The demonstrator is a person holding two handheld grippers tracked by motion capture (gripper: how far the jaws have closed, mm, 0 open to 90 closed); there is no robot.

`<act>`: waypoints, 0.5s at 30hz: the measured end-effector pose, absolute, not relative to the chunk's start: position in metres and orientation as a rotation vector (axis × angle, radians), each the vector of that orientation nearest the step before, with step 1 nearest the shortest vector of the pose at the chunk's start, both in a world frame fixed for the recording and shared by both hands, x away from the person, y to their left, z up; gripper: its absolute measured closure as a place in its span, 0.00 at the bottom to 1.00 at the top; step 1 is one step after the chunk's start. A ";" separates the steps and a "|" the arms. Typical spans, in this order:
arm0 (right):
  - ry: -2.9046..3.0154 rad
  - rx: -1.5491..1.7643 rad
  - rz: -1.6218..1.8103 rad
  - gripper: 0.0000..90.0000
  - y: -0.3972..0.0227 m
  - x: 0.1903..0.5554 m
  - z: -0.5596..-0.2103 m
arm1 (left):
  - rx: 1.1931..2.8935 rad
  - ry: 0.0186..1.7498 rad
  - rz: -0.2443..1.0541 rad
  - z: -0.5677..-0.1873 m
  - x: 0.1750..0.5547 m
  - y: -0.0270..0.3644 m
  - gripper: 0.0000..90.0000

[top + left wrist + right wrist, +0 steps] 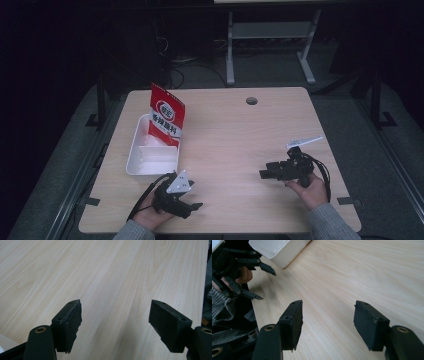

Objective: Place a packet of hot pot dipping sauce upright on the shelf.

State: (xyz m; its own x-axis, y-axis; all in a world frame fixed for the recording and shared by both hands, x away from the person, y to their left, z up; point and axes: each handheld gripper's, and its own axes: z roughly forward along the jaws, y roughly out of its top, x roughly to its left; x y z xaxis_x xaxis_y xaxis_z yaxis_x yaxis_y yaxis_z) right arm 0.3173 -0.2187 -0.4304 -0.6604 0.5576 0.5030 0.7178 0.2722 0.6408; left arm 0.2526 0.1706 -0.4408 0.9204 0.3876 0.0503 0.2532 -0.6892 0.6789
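Red-and-white printed snack pouch (166, 116) stands upright in the white rectangular plastic tray (134, 160), upper left of the nearer left gripper (192, 205); both grippers spread, empty.

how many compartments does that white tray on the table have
2 visible in the white tray: a far compartment behind the upright red pouch, and a near compartment. The pouch may hide more.

Left claw (192, 206) jaws wide apart, low near person; right claw (263, 173) jaws parted, pointing left
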 end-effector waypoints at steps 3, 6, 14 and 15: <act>-2.354 -1.200 -1.331 0.43 -0.220 0.314 -0.434 | 2.364 0.456 0.244 -0.441 0.252 0.171 0.28; -2.345 -1.209 -1.328 0.43 -0.223 0.310 -0.441 | 2.366 0.454 0.244 -0.441 0.252 0.171 0.28; -2.355 -1.217 -1.309 0.43 -0.227 0.299 -0.452 | 2.374 0.446 0.240 -0.442 0.252 0.170 0.28; -2.355 -1.217 -1.314 0.43 -0.227 0.298 -0.453 | 2.375 0.444 0.242 -0.442 0.252 0.169 0.28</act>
State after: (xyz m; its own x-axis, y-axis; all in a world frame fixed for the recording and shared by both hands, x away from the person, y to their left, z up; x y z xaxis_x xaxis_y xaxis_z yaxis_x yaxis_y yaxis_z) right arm 0.2982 -0.2267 -0.4527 -0.6479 0.5686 0.5068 0.7299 0.2734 0.6264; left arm 0.2522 0.1694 -0.4417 0.9238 0.3793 0.0514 0.2489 -0.6971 0.6724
